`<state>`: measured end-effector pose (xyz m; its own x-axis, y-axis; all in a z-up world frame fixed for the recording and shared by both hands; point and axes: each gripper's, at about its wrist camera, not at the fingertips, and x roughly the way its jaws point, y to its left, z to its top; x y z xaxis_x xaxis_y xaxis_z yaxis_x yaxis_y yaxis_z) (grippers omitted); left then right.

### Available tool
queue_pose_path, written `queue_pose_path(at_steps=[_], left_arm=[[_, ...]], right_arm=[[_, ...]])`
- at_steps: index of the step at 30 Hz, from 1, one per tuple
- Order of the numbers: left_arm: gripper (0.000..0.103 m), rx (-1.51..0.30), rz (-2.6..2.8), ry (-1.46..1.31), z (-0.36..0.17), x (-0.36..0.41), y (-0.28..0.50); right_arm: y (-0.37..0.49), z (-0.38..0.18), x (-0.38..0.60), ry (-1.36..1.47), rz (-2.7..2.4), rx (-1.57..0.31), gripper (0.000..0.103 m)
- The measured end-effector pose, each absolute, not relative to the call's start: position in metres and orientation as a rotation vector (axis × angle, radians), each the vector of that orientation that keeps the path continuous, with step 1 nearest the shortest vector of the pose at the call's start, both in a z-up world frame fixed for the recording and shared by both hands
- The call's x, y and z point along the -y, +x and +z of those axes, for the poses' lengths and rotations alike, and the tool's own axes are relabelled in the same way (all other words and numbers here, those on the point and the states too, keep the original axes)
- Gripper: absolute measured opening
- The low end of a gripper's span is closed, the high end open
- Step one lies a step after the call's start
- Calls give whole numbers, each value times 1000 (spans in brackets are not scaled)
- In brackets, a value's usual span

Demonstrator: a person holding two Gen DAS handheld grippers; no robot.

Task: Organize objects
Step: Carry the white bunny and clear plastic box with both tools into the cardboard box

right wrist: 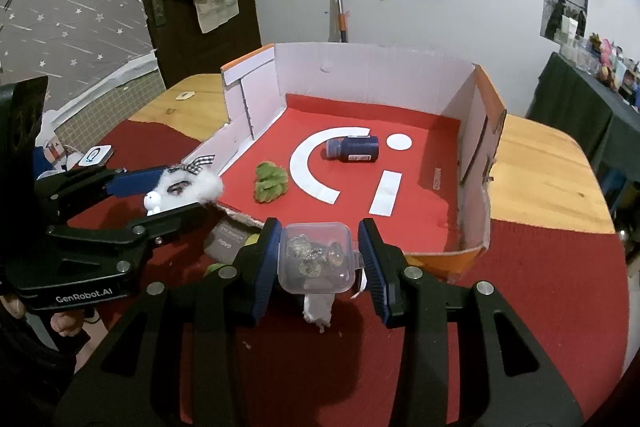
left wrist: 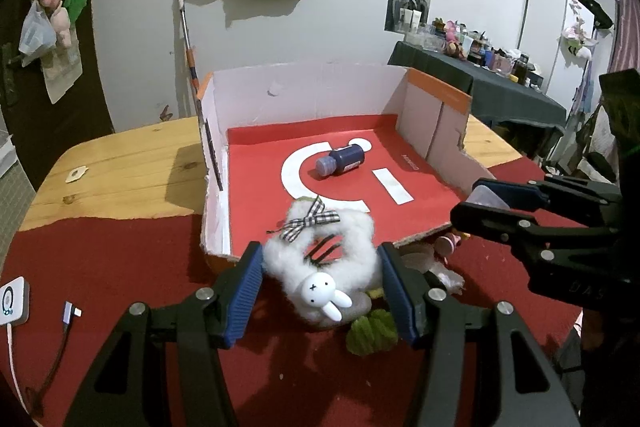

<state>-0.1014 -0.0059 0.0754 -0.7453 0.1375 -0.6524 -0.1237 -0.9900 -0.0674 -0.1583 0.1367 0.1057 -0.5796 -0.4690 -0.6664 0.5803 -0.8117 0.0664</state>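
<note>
My left gripper (left wrist: 322, 267) is shut on a white fluffy hair clip (left wrist: 332, 251) with a bunny figure and a plaid bow. It holds the clip just above the near edge of the cardboard box (left wrist: 304, 95). My right gripper (right wrist: 319, 231) is shut on a small clear plastic case (right wrist: 316, 259) of trinkets, in front of the box's near edge. A dark blue bottle (right wrist: 354, 149) lies on its side on the box's red floor, and a green leafy piece (right wrist: 271, 183) lies to its left. In the right wrist view the left gripper (right wrist: 184, 189) shows at the left with the clip.
A green leaf (left wrist: 372, 337), grey stones and a pink item (left wrist: 446, 245) lie on the red cloth below my left gripper. A grey eye-shadow box (right wrist: 226, 239) lies near the box's front. A white device (left wrist: 14, 301) and a cable (left wrist: 72, 311) lie at the far left.
</note>
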Motion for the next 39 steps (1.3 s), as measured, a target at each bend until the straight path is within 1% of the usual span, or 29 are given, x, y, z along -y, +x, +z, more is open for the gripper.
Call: queue_pose_path(at_steps=[21,39], left_arm=[[60,42,2816,-1099,72,6,-163],[60,53,2789,-1330,36,14,-226]], right_arm=[[-210,98,-132,996,-2331,-198,38],[-255,71,-118,1111,-2301,-216,38]])
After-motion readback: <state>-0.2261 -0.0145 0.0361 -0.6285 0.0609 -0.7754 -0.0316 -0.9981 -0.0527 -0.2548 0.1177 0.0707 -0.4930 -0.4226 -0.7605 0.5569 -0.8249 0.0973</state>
